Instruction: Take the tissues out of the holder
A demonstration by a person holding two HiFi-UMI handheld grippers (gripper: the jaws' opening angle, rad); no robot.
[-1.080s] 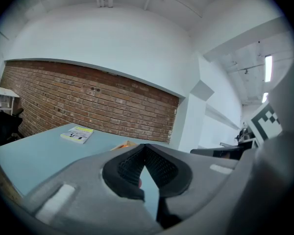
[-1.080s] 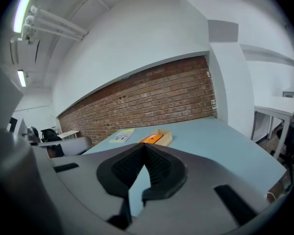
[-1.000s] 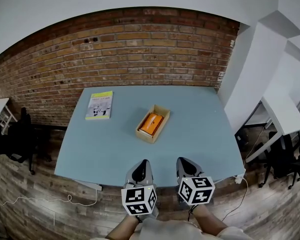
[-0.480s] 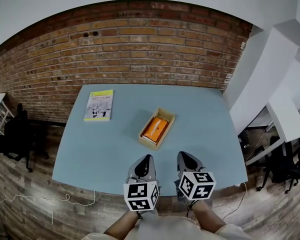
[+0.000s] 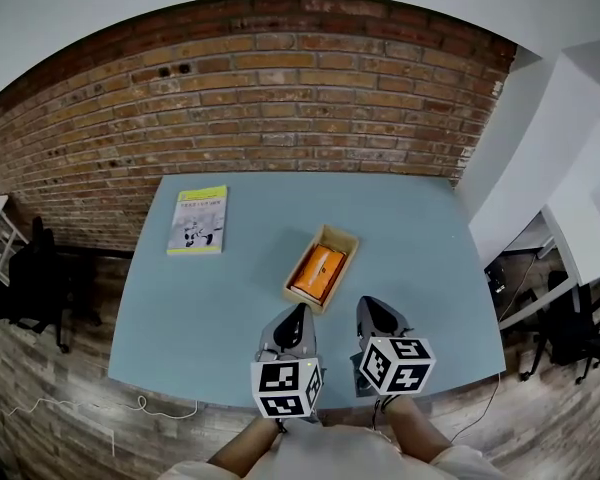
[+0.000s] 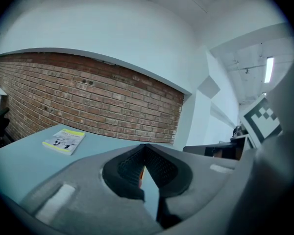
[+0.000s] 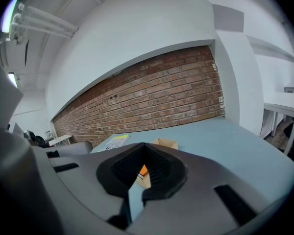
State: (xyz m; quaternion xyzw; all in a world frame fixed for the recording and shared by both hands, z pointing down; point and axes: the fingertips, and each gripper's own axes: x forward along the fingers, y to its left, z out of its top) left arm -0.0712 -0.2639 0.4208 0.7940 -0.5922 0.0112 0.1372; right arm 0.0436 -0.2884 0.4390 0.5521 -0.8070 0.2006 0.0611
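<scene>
The tissues (image 5: 319,273), an orange, flat, oblong pack with a smooth wrapper, are seen lying inside the holder (image 5: 343,238), an open, shallow, rectangular tray of pale tan material with thin upright walls. The holder is set slantwise near the middle of the worktop (image 5: 210,308), a matte, pale blue, flat rectangle. The pack is enclosed by the holder's walls and is touched by neither tool.

The left gripper (image 5: 298,312) and the right gripper (image 5: 367,305) are held side by side, low over the near part of the worktop, just short of the holder's near end and apart from it. Both are pointed forward. Each is built of grey, smooth, moulded shells with black ribbed pads, and a white cube with black square markers is carried at its rear. Bare forearms (image 5: 248,454) are seen behind them at the lower edge.

In the left gripper view the fingers (image 6: 129,166) are clenched, tips met, with nothing grasped between them. In the right gripper view the fingers (image 7: 124,169) are likewise clenched on nothing; a sliver of orange pack and tan holder wall (image 7: 166,143) is seen through the gap below the tips.

A thin booklet (image 5: 199,220) with a yellow-green band lies flat at the far left of the worktop, well apart from the holder. A rough red brick wall (image 5: 280,108) stands behind.
</scene>
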